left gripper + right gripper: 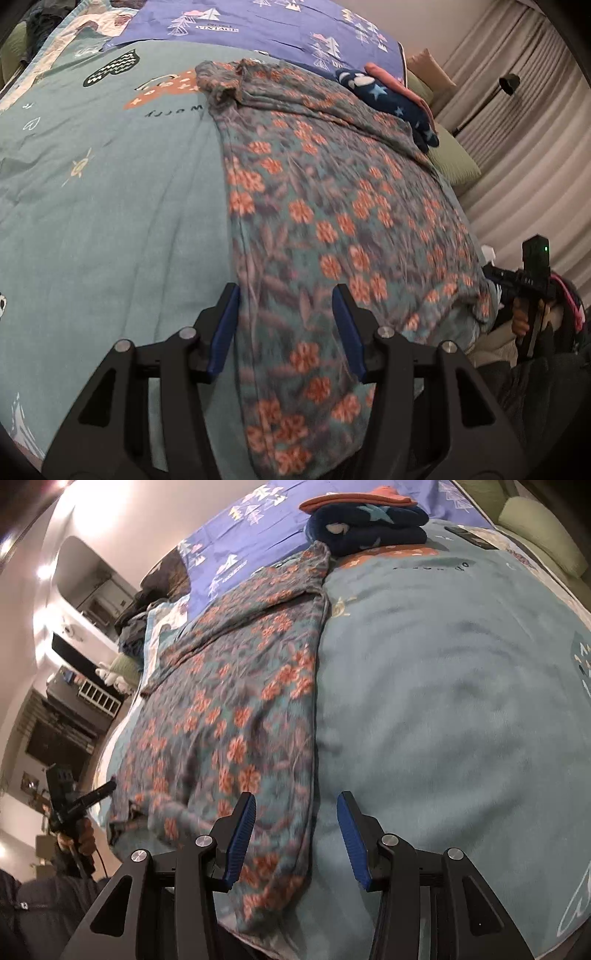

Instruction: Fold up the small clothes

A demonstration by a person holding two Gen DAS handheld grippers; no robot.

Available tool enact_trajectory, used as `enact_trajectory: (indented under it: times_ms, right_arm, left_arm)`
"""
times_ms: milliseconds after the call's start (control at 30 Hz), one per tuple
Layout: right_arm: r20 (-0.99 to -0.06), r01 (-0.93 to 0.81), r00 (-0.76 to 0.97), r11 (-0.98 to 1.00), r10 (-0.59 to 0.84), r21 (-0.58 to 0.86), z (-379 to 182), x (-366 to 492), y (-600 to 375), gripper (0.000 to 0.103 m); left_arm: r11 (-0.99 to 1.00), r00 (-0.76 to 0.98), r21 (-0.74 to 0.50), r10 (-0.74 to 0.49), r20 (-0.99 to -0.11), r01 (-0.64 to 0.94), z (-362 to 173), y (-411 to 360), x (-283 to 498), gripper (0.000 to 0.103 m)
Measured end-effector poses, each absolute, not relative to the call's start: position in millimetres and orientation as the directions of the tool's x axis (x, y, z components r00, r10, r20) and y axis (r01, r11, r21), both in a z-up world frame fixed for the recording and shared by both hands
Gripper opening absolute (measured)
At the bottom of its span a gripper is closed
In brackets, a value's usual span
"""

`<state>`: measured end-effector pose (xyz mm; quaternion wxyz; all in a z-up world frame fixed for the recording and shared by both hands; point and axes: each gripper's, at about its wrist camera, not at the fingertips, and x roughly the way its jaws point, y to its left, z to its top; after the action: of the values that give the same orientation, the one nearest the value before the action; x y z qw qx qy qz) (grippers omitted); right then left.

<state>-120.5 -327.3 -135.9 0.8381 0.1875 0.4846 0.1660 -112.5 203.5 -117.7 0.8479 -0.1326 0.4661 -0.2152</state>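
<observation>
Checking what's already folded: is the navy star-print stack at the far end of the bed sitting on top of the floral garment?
No, the navy star-print stack rests on the bedcover just past the floral garment's far tip, under an orange piece.

Left gripper low in the frame, jaws parted, blue pads clear of the cloth, nothing clamped. Floral garment spread lengthwise down the teal bedcover, its near end running under and between the open jaws, left pad just over its left edge. Far end bunched and wrinkled near a printed orange patch on the cover. Folded dark blue star-patterned piece at the garment's far right corner, a pink folded piece just behind it. Purple sheet beyond. Green cushion and pale curtains to the right. Right gripper at the right edge, held in a hand, state not discernible here.
</observation>
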Motion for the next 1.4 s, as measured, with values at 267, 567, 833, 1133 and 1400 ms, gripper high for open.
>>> enact_trajectory:
  times_ms: [267,567,833,1133,1400]
  right_arm:
    - [-0.746,-0.095,0.441,0.853,0.498,0.513,-145.6,-140.2,-325.9,0.047]
    - [-0.675,-0.073,0.464,0.784,0.574,0.617,-151.7,-129.3,-334.1,0.004]
    - [-0.702,-0.043,0.531,0.843,0.474,0.536,-127.7,-160.0,-361.5,0.003]
    - [-0.683,-0.024,0.449,0.771,0.577,0.636,-158.4,-167.9,-354.8,0.036]
    - [-0.538,-0.065,0.462,0.632,0.705,0.772,-157.9,-180.3,-351.9,0.052]
  left_arm:
    - [0.877,0.439,-0.419,-0.481,-0.759,0.237,-120.1,205.0,-138.0,0.053]
    - [0.829,0.470,-0.523,-0.547,-0.692,0.196,-122.2,202.4,-122.8,0.006]
    - [0.853,0.563,-0.463,-0.512,-0.649,0.242,-84.3,217.1,-143.2,0.006]
    - [0.856,0.458,-0.493,-0.505,-0.731,0.157,-125.2,217.4,-142.8,0.037]
    - [0.839,0.460,-0.507,-0.535,-0.709,0.195,-125.0,211.8,-146.8,0.051]
